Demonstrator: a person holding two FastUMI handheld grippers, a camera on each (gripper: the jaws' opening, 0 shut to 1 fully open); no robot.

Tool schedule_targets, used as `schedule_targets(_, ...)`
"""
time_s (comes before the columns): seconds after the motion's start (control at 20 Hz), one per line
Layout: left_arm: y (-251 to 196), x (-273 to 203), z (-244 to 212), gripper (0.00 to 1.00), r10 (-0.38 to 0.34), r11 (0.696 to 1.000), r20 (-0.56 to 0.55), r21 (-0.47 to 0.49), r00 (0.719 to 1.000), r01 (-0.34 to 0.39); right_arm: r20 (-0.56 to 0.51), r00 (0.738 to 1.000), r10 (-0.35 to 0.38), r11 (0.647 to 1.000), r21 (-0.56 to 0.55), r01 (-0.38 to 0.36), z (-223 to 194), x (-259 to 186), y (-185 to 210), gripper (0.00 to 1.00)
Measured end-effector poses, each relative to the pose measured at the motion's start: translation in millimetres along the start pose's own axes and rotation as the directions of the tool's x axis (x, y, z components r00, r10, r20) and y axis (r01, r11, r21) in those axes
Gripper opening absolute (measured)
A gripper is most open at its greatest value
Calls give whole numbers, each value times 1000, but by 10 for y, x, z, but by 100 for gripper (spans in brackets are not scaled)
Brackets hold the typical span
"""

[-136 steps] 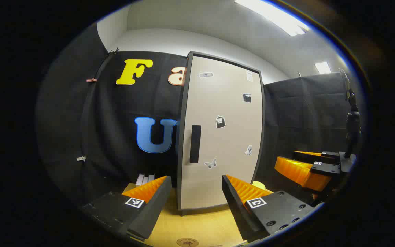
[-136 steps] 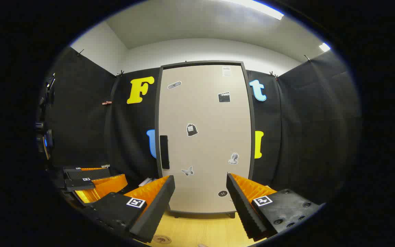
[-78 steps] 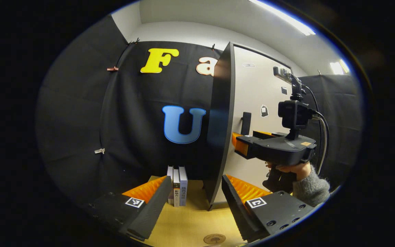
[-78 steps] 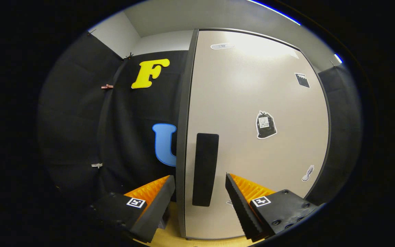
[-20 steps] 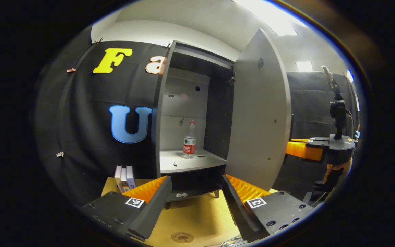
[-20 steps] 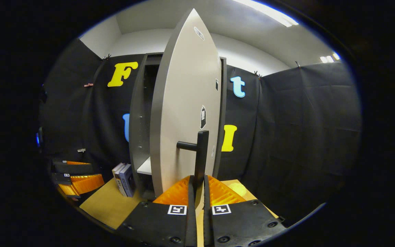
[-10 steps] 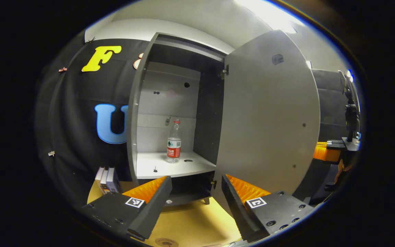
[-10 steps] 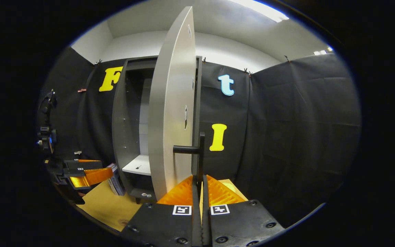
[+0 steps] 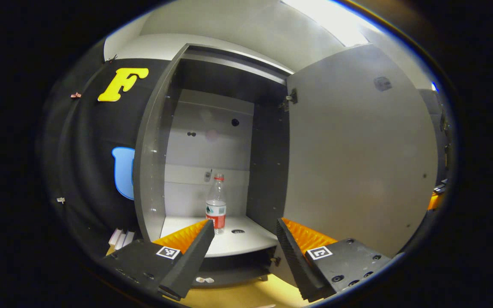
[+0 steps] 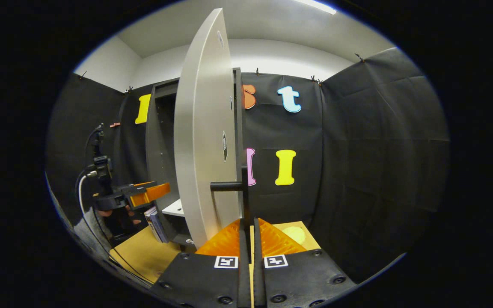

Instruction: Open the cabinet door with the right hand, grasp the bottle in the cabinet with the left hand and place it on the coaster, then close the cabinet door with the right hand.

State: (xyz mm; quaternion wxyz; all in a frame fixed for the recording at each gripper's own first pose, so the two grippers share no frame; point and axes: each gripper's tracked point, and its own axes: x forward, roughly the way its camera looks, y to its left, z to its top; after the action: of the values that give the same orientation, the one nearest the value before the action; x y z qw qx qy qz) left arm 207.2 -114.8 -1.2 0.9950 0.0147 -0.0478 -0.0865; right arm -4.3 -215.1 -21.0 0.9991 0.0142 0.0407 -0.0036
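The cabinet point(image 9: 156, 141) stands open. A clear plastic bottle point(image 9: 216, 205) with a red cap and red label stands upright on its pale shelf point(image 9: 233, 243). My left gripper point(image 9: 242, 244) is open in front of the shelf, short of the bottle, which shows just above the left finger's tip. The door point(image 9: 357, 149) is swung out to the right. In the right gripper view the door point(image 10: 203, 137) is edge-on, and my right gripper point(image 10: 246, 229) is shut on its black handle point(image 10: 244, 188). Farther left, a hand holds the left gripper point(image 10: 144, 194).
Several books point(image 10: 154, 222) stand on the wooden table point(image 10: 139, 252) beside the cabinet's left side. A small dark disc point(image 9: 238, 231) lies on the shelf right of the bottle. A pale yellow round object point(image 10: 294, 234) lies on the table right of the door.
The left gripper has moved closer to the open cabinet, so the bottle now sits lower, near its fingers. The door has swung a little wider with the right gripper still clamped on the handle.
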Motion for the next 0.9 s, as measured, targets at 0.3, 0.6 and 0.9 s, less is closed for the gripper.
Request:
schedule_targets(0.3, 197, 943, -113, 92, 84, 995, 5, 58, 996, -84, -32, 997, 64, 994, -90, -67, -63, -28, 78, 9)
schedule_targets(0.6, 509, 1644, -524, 92, 210, 974, -48, 97, 976, -205, 11, 999, 43, 999, -27, -42, 50, -444, -207, 5)
schedule_targets(0.9, 726, 2076, -832, 92, 250, 963, -93, 122, 964, -238, 50, 988, -148, 987, 70, 144, 154, -542, -803, 6)
